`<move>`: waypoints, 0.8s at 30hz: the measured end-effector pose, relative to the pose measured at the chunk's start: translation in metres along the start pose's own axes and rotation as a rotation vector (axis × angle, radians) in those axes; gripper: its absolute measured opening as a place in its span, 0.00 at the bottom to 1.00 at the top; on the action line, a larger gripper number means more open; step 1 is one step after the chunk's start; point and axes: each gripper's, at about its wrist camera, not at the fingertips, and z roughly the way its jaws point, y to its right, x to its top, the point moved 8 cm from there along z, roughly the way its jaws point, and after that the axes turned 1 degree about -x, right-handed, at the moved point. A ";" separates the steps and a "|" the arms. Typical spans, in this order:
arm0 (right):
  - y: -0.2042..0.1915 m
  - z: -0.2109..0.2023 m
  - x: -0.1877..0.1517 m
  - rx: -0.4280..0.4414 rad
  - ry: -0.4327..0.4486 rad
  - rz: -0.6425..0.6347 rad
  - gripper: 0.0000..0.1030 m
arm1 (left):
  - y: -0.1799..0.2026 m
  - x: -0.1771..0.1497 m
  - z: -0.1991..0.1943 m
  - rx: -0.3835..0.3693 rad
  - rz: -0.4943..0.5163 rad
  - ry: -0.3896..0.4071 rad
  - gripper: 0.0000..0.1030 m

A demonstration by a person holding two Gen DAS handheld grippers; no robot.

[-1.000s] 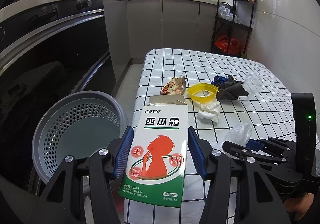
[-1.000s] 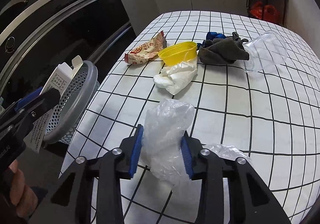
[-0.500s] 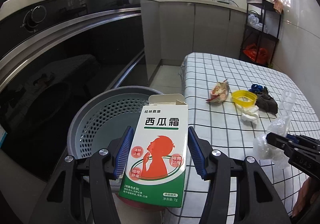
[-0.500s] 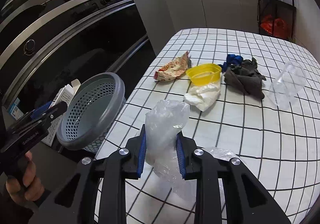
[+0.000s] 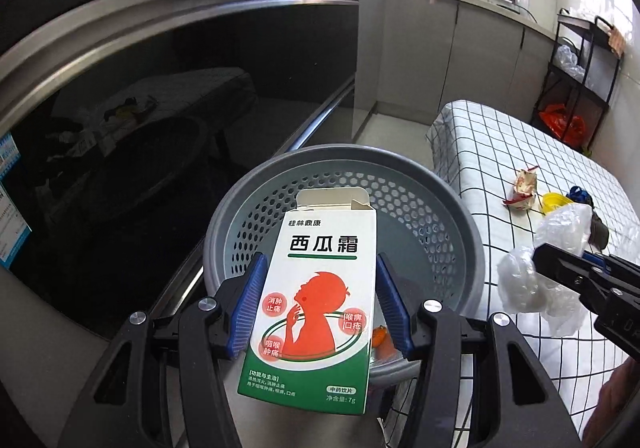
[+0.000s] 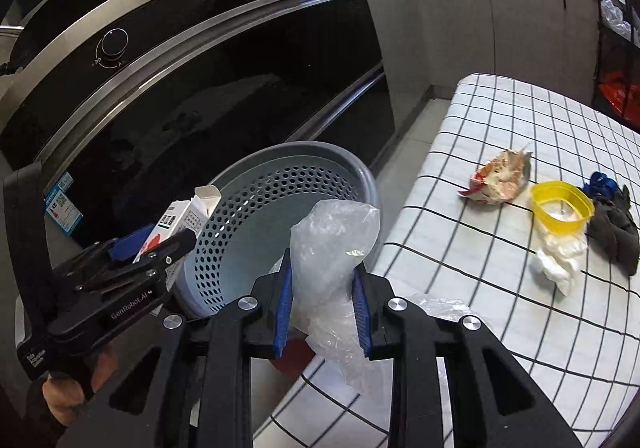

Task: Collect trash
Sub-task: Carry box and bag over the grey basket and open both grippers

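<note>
- Up front in the left wrist view, the left claw (image 5: 318, 304) is clenched on a white and green medicine box (image 5: 314, 302), its blue pads pressed against the two long sides; the box stands upright with its top flap open.
- Behind and below the box is a grey perforated basket (image 5: 452, 208), which sits just beside the edge of the worktop (image 5: 492, 152) with its black-on-white checked cloth; something small and orange (image 5: 380, 336) shows low in the basket beside the box.
- At the right edge of that view the right claw (image 5: 540, 260) comes in with a crumpled clear plastic bag (image 5: 560, 228).
- Further back on the worktop lie a torn snack wrapper (image 5: 524, 186) and a yellow tub (image 5: 554, 202).
- Next, in the right wrist view, the right claw (image 6: 322, 304) is grasping the clear plastic bag (image 6: 334, 240) between its blue pads, the bag rising above them and trailing below, near the basket rim (image 6: 360, 172).
- To the left, the left claw (image 6: 148, 248) holds the medicine box (image 6: 180, 214) at the basket's near edge.
- On the worktop (image 6: 500, 112) rest the snack wrapper (image 6: 500, 178), the yellow tub (image 6: 560, 208), a white crumpled tissue (image 6: 558, 256) touching the tub, and a dark cloth (image 6: 616, 228) just beside it.
</note>
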 end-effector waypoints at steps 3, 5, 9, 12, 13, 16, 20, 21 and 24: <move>-0.012 0.015 0.011 0.008 -0.007 -0.018 0.25 | -0.010 0.003 0.006 0.008 -0.026 -0.007 0.52; -0.016 0.024 0.017 0.010 -0.017 -0.029 0.25 | -0.015 0.005 0.010 0.005 -0.042 -0.017 0.52; -0.025 0.043 0.024 0.010 -0.042 -0.051 0.25 | -0.018 0.006 0.018 0.008 -0.051 -0.036 0.52; -0.029 0.053 0.025 -0.001 -0.054 -0.068 0.25 | -0.019 0.005 0.024 0.012 -0.055 -0.051 0.52; -0.029 0.057 0.026 -0.004 -0.059 -0.072 0.25 | -0.018 0.005 0.025 0.013 -0.056 -0.055 0.52; -0.032 0.066 0.027 -0.009 -0.071 -0.078 0.25 | -0.021 0.005 0.029 0.016 -0.065 -0.067 0.52; -0.031 0.072 0.027 -0.009 -0.084 -0.072 0.25 | -0.023 0.002 0.037 0.006 -0.078 -0.093 0.52; -0.033 0.071 0.027 -0.010 -0.085 -0.072 0.25 | -0.023 0.001 0.039 0.005 -0.078 -0.098 0.52; -0.036 0.070 0.027 -0.014 -0.086 -0.076 0.25 | -0.023 0.000 0.042 0.005 -0.080 -0.108 0.52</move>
